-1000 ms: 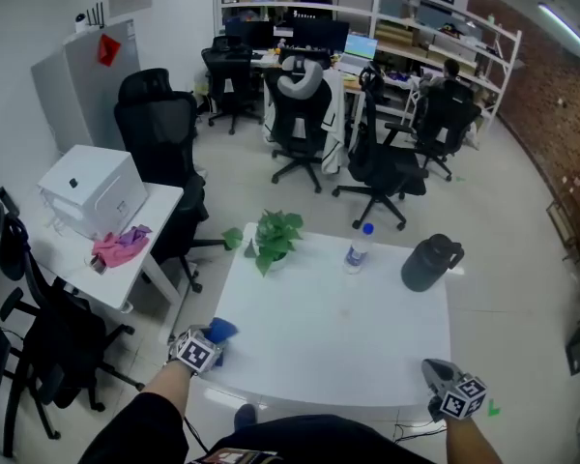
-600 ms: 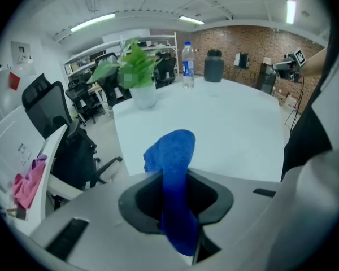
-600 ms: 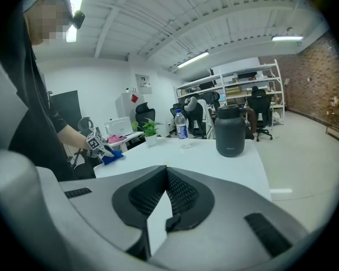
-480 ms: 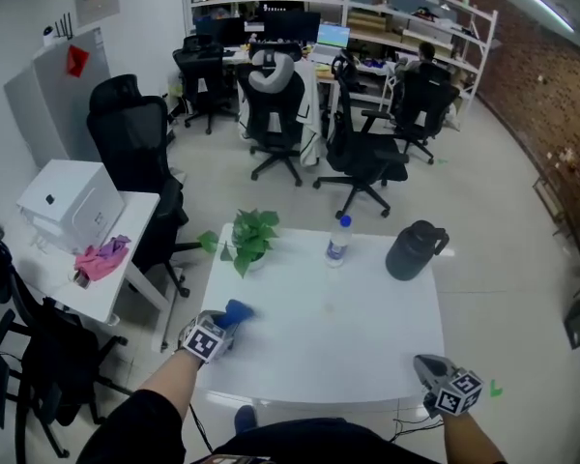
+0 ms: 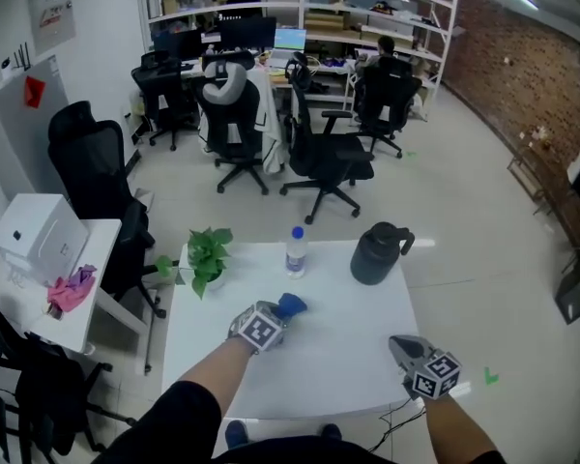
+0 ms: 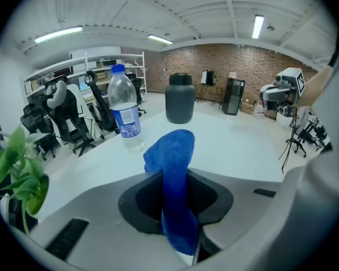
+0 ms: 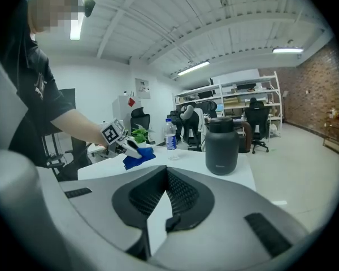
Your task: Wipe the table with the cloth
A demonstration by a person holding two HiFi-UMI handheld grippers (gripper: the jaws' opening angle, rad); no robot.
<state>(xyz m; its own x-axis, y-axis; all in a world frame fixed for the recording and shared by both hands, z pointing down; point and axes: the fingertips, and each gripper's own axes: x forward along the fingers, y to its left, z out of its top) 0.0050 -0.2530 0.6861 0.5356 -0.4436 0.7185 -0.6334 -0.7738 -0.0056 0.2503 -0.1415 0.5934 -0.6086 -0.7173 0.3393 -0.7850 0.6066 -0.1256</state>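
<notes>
The left gripper (image 5: 275, 319) is over the middle of the white table (image 5: 348, 361), a little toward its left edge. Its jaws have just been closing and now pinch a blue cloth (image 5: 293, 305), narrowed but not fully together. A fold of the cloth sticks out ahead of the jaws toward the far edge. Whether it touches the top yet I cannot tell.

The right gripper (image 5: 399, 345) hangs over the near right corner with its jaws together and nothing between them.

By my reading the cloth is fetched and in place, so the wiping itself is only starting and almost the whole top remains.

The near half and the right side are bare, which leaves good room for long strokes. Along the far edge stand a potted plant (image 5: 205, 259) at the left corner, a water bottle (image 5: 296, 251) at the middle and a dark jug (image 5: 377, 254) toward the right corner. Strokes that way must stop short or go round them.
</notes>
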